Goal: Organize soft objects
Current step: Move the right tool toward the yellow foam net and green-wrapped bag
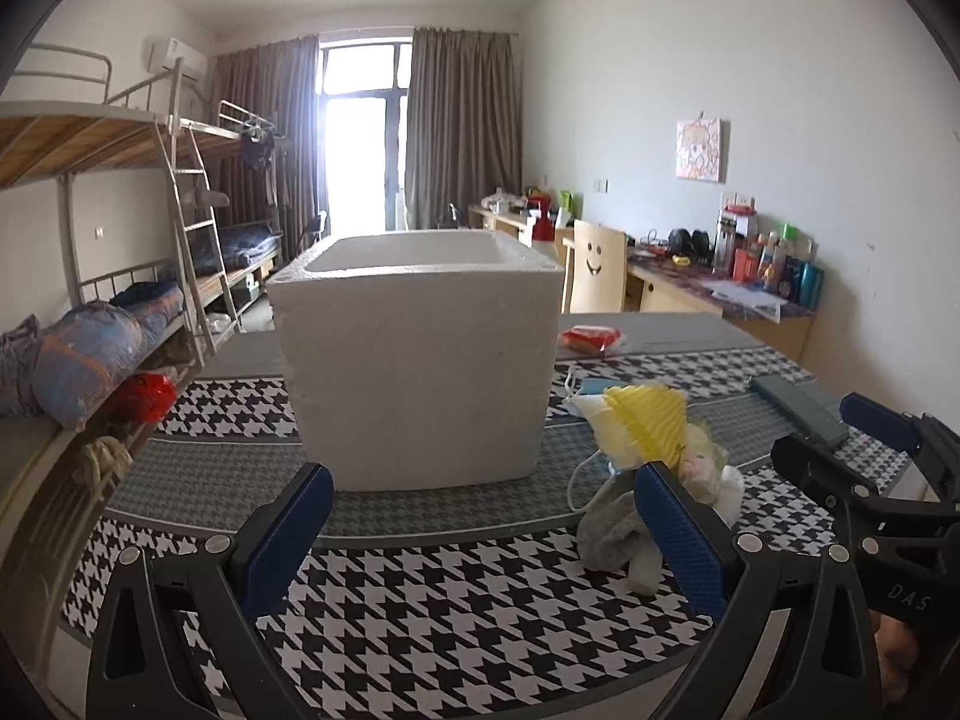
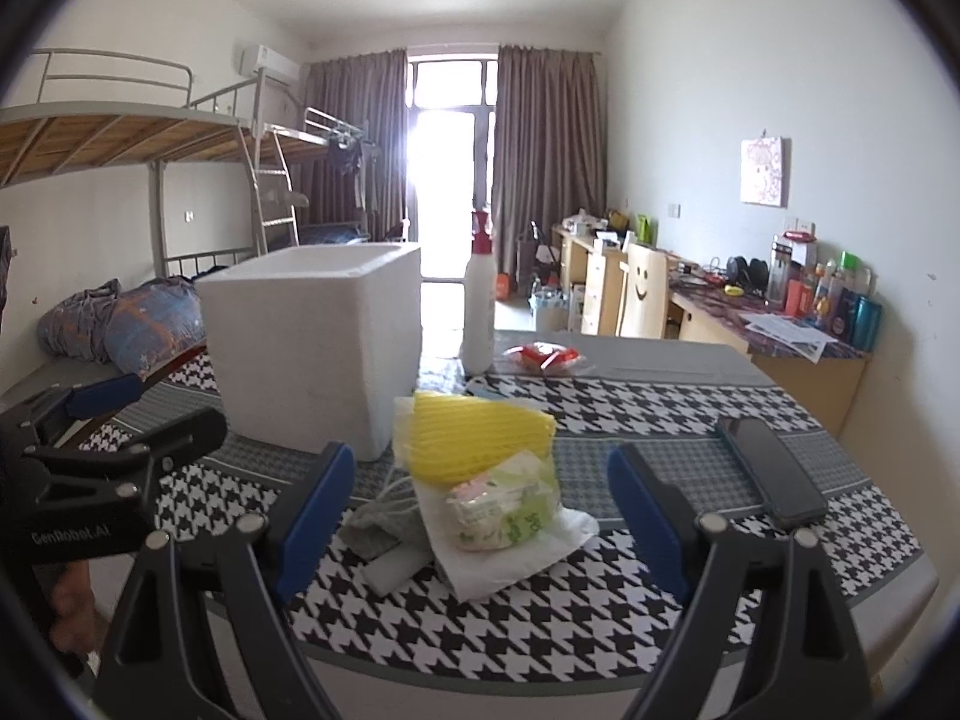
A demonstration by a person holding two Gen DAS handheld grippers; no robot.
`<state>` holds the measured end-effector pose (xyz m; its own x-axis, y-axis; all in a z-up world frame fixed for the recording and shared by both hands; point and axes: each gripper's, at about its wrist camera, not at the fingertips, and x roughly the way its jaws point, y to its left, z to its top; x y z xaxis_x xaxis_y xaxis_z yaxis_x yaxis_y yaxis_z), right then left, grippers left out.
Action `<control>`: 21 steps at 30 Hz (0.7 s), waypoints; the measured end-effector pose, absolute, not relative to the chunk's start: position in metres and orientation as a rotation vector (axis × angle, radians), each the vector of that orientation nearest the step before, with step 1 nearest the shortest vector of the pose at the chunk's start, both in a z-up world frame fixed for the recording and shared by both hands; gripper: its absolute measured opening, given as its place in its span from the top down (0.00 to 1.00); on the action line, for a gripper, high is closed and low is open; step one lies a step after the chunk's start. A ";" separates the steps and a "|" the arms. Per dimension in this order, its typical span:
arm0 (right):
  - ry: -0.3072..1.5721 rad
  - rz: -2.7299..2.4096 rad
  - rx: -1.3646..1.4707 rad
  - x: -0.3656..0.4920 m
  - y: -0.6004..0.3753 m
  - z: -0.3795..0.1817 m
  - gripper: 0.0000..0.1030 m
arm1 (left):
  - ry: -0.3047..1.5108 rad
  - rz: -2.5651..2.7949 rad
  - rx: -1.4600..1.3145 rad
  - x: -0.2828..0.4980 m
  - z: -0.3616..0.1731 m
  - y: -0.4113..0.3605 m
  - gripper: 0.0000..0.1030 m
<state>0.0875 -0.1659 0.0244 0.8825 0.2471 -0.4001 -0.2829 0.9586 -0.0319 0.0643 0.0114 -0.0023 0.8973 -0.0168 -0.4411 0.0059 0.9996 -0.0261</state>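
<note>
A white foam box (image 1: 420, 360) stands open-topped on the houndstooth table; it also shows in the right wrist view (image 2: 312, 342). To its right lies a pile of soft things: a yellow sponge cloth (image 2: 474, 438), a green-white tissue packet (image 2: 510, 507) on a white napkin (image 2: 516, 558), a grey cloth (image 1: 612, 531) and a face mask (image 1: 585, 393). My left gripper (image 1: 486, 531) is open and empty, in front of the box. My right gripper (image 2: 480, 516) is open and empty, with the pile between its fingers' line of sight.
A dark phone (image 2: 774, 474) lies right of the pile. A red packet (image 2: 543, 357) and a white spray bottle (image 2: 478, 306) stand at the table's far side. Bunk beds (image 1: 120, 228) are on the left, and a cluttered desk (image 2: 798, 324) and chair (image 2: 645, 294) on the right.
</note>
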 end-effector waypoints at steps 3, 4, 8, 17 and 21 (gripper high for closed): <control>0.433 0.254 -0.096 0.096 -0.167 0.021 0.14 | 0.474 -0.019 -0.011 0.071 -0.004 0.008 0.02; 0.444 0.253 -0.094 0.099 -0.168 0.020 0.14 | 0.484 -0.027 -0.010 0.074 -0.004 0.008 0.02; 0.473 0.244 -0.096 0.108 -0.168 0.016 0.14 | 0.505 -0.050 -0.011 0.082 -0.005 0.007 0.02; 0.538 0.232 -0.078 0.124 -0.174 0.006 0.14 | 0.542 -0.108 -0.005 0.103 -0.006 -0.003 0.02; 0.559 0.228 -0.061 0.131 -0.182 0.002 0.14 | 0.545 -0.182 -0.009 0.112 -0.001 -0.015 0.02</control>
